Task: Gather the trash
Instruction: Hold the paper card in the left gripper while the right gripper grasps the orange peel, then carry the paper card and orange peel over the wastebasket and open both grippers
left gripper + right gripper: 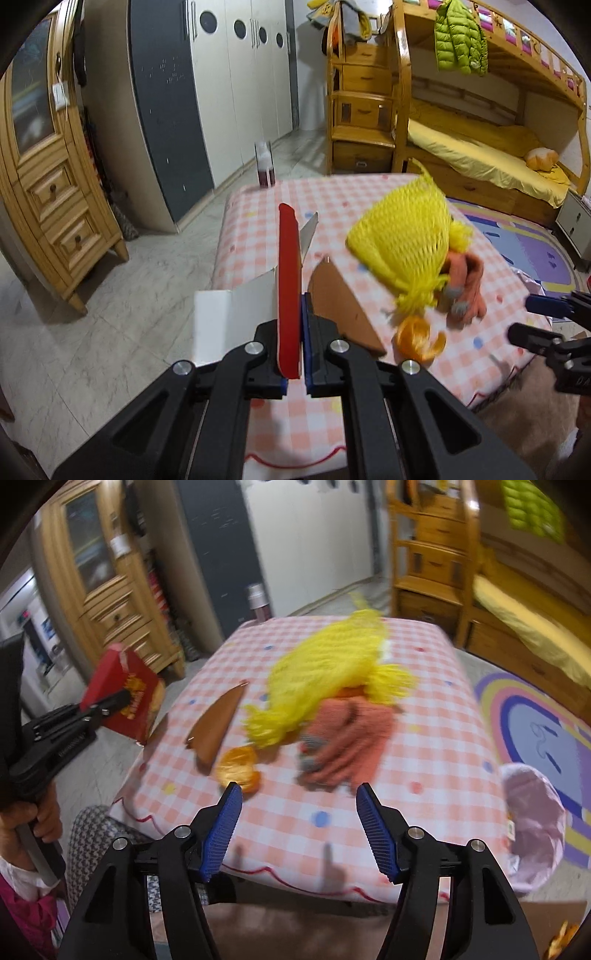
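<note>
We hold the flat red cardboard snack box [123, 692] in the left gripper [301, 317] fingers, the right gripper [299, 805] fingers wide for the curled orange peel [238, 770] on the surface [424, 738].

Ahead of me a pale marble-tiled floor [110, 295] runs to a white and dark grey wardrobe [207, 92] on the far wall. On my left stands a wooden cabinet [48, 177] with drawers. To the right I see a wooden bunk bed [480, 122] with yellow bedding and a colourful rug [535, 251] beside it.
</note>
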Available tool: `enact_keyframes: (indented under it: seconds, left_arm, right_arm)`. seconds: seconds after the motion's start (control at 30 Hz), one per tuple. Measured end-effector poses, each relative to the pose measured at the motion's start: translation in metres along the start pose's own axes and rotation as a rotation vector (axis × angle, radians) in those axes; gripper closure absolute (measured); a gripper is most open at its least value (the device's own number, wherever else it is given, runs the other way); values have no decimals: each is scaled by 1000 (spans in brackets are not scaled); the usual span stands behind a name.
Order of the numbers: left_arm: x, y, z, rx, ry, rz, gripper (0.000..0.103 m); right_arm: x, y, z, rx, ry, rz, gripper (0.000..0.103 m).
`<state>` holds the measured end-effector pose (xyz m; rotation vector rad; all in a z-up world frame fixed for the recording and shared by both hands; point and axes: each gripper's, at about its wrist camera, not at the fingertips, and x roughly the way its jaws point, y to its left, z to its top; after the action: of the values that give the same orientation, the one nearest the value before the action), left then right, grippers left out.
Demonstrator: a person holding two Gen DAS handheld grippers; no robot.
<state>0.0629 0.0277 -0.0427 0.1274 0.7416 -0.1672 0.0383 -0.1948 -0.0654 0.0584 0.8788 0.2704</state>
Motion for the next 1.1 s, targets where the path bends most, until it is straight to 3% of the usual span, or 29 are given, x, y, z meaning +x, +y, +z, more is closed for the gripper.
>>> enact_keyframes:
  seconds: [0.17,0.53,0.6,0.67,0.77,0.9,1.1]
  left_arm:
    - [8,4,-15,-23,28,-28,100]
    - [13,16,-16,-53,32,-52,99]
    - [14,17,-16,-58,35,-57,100]
    - [15,16,-16,-59,38,-56,100]
    - [14,16,-15,-57,38,-53,100]
    - [7,15,-11,-53,24,-73,99]
    - [-23,-4,9,-29,-48,-203,100]
  right_arm:
    - [38,37,0,-142,50,42,44]
    - [91,54,10,-213,126,33,48]
    - [92,55,10,-229,115,24,58]
    - [91,55,9,-236,107,25,76]
    - [78,53,9,-239,90,39,86]
    - [43,43,13,-180,33,93,86]
    - [-12,20,17,-119,-74,37,86]
